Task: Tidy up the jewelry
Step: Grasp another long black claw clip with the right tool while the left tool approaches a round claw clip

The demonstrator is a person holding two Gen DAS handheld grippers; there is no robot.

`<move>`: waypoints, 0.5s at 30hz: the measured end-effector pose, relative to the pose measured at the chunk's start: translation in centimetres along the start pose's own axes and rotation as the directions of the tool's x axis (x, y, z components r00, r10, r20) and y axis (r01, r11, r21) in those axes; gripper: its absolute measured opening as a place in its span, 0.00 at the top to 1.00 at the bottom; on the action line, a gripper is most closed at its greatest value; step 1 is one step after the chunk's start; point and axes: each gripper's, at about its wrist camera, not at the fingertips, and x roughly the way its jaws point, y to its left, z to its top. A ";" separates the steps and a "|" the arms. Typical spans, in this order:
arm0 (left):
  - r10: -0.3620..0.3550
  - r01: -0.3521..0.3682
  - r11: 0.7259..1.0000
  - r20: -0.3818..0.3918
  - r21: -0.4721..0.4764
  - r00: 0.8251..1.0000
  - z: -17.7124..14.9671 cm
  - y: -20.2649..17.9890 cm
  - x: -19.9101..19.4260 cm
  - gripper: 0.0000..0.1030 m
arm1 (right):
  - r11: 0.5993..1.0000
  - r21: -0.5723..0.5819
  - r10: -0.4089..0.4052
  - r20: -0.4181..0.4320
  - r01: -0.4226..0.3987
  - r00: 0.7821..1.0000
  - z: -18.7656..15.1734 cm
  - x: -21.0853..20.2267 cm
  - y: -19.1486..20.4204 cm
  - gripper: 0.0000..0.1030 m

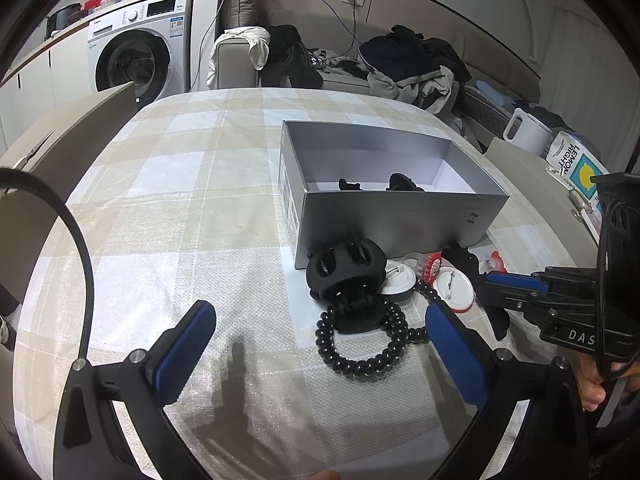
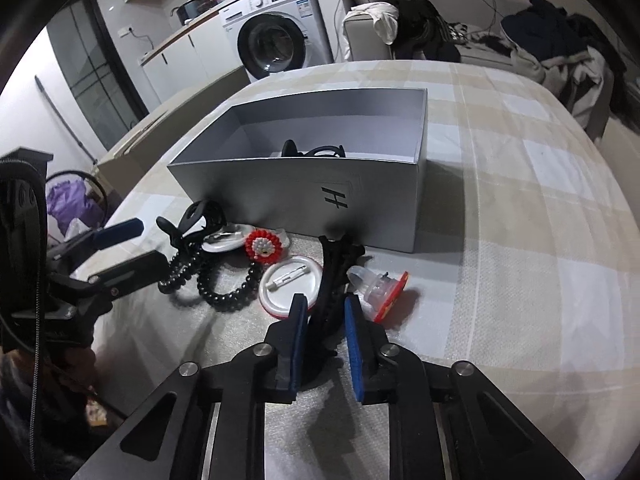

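A silver open box (image 1: 400, 220) (image 2: 304, 196) stands on the checked cloth, with black hair pieces (image 1: 404, 184) inside. In front of it lie a black claw clip (image 1: 348, 276), a black bead bracelet (image 1: 360, 356) (image 2: 228, 292), white pin badges (image 2: 290, 284), a red-and-white bead ornament (image 2: 264, 246) and a clear-and-red piece (image 2: 380, 288). My left gripper (image 1: 320, 352) is open, its fingers either side of the clip and bracelet. My right gripper (image 2: 326, 320) is shut on a black toothed hair clip (image 2: 336, 276).
The table (image 1: 160, 200) carries a beige checked cloth. A washing machine (image 1: 132, 48) stands at the back left. A sofa with piled clothes (image 1: 400, 60) is behind. A lemon-print carton (image 1: 576, 160) sits at the right edge.
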 end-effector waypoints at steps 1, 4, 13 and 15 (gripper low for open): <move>0.001 -0.001 1.000 0.000 0.000 1.000 0.0 0.1 0.0 0.01 | 1.000 -0.013 -0.010 -0.003 0.010 1.000 0.0 -0.1 0.1 0.84; -0.001 0.001 1.000 0.001 -0.002 1.000 0.1 0.1 0.0 0.01 | 1.000 -0.009 0.001 -0.001 -0.001 1.000 -0.3 -0.3 -0.1 0.84; -0.030 0.030 0.999 -0.011 -0.028 0.999 0.6 0.3 0.7 0.01 | 0.990 0.083 0.111 0.035 -0.113 0.993 -0.9 -1.5 -1.9 0.85; -0.039 0.038 0.999 -0.016 -0.038 0.999 0.7 0.3 0.9 0.01 | 0.988 0.087 0.122 0.042 -0.126 0.992 -1.1 -1.9 -2.0 0.85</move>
